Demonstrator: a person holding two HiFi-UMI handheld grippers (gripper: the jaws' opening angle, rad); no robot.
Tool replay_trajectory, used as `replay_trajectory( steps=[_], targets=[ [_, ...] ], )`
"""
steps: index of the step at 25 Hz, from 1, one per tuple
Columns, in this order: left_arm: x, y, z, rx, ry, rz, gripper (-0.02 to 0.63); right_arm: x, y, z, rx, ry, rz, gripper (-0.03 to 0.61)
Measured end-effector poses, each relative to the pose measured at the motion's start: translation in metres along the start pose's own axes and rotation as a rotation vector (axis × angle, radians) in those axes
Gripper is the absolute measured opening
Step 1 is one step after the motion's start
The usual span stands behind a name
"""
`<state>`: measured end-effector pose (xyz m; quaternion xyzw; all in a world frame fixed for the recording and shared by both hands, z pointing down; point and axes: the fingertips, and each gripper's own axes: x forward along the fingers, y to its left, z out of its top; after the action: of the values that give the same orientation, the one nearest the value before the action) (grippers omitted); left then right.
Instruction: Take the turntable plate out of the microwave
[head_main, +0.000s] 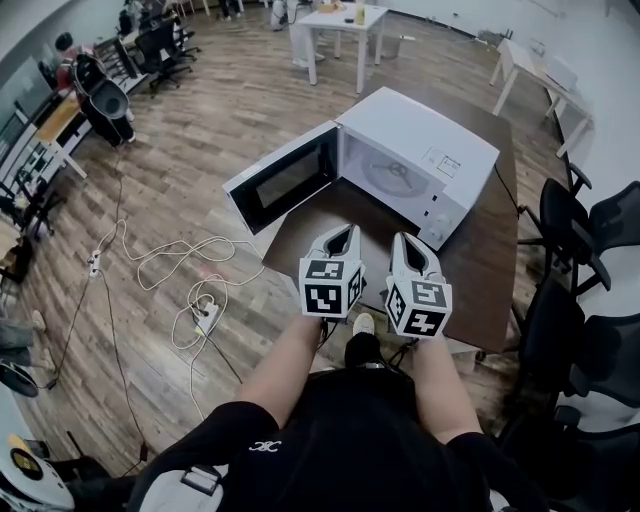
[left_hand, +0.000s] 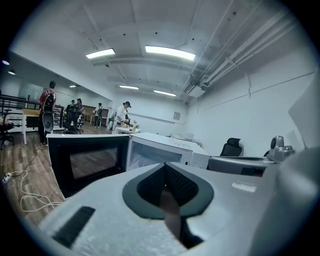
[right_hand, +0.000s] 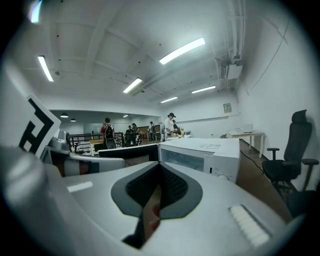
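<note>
On the floor at the far left, the head view shows a power strip (head_main: 205, 312) with loose white cables. Next comes the microwave (head_main: 425, 160), standing towards the far left corner of the dark table (head_main: 495, 260). Its door (head_main: 285, 180) swings wide open, out past the table's left edge.

Only the head view looks down into the cavity, where the turntable plate (head_main: 392, 175) lies flat on the cavity floor. The left gripper (head_main: 344, 234) and the right gripper (head_main: 411, 246) hover side by side over the table's near edge, pointing at the opening and well short of it.

The left gripper view looks almost level over the left gripper (left_hand: 165, 172). Its jaws are pressed together with nothing between them, and the dark door (left_hand: 90, 162) fills the left of that view. The plate cannot be made out there.

The right gripper view shows the right gripper (right_hand: 159, 175), likewise closed and empty. Beyond it are the microwave's front and top (right_hand: 205, 152), and an office chair (right_hand: 292, 160) at the right.
</note>
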<state>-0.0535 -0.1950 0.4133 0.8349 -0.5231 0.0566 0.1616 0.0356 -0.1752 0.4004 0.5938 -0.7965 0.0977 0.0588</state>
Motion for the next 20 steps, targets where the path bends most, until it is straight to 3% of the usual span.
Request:
replay_trajectory(
  steps=[11,20],
  targets=[
    [0.086,0.019,0.002,0.030,0.048,0.013,0.009,0.057,-0.041,0.004,-0.001,0.020,-0.008,0.006],
    [0.153,0.058,-0.025,-0.170,0.125,0.006,0.009,0.089,-0.062,-0.014,-0.013,0.079,-0.012,0.005]
  ],
)
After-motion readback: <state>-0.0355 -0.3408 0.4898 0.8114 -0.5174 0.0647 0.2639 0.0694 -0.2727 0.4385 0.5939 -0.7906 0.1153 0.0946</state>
